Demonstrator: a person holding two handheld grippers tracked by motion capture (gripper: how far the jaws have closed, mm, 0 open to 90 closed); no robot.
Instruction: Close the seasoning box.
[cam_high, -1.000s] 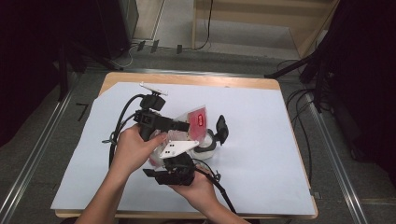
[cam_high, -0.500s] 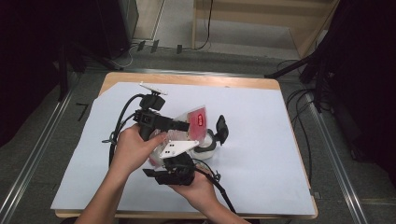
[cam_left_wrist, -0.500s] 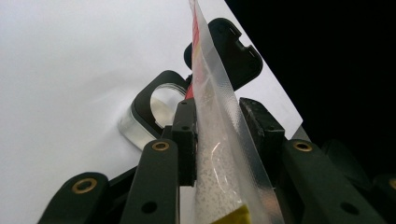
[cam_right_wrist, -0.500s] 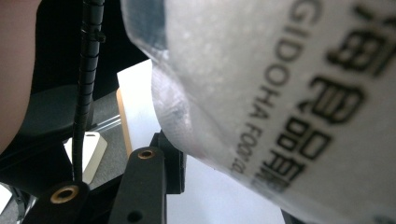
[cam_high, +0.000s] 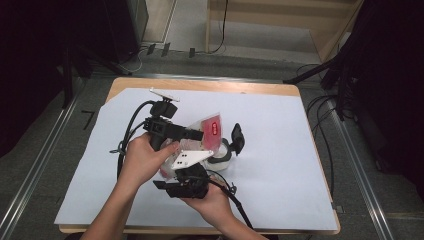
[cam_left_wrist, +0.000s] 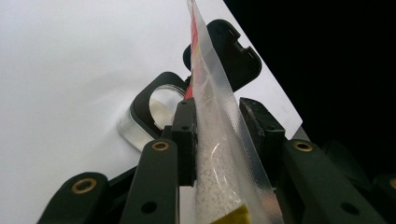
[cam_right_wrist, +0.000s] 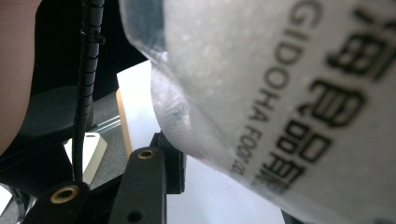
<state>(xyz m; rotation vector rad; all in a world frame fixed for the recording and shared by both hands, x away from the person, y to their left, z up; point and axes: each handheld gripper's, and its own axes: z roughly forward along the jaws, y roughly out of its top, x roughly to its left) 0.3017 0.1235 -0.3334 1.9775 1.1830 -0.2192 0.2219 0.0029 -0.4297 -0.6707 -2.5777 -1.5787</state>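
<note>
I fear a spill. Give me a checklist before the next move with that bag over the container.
1. Left gripper grips the bag: ok, jaws on both sides of its edge.
2. Right gripper holds the bag: cannot tell, one jaw sits by the film.
3. Bag over the container: ok in the high view.
4. Container lid open: ok, flipped back.
5. Bag already cut open: cannot tell.
6. Sheet free of spilled grains: ok.
</note>
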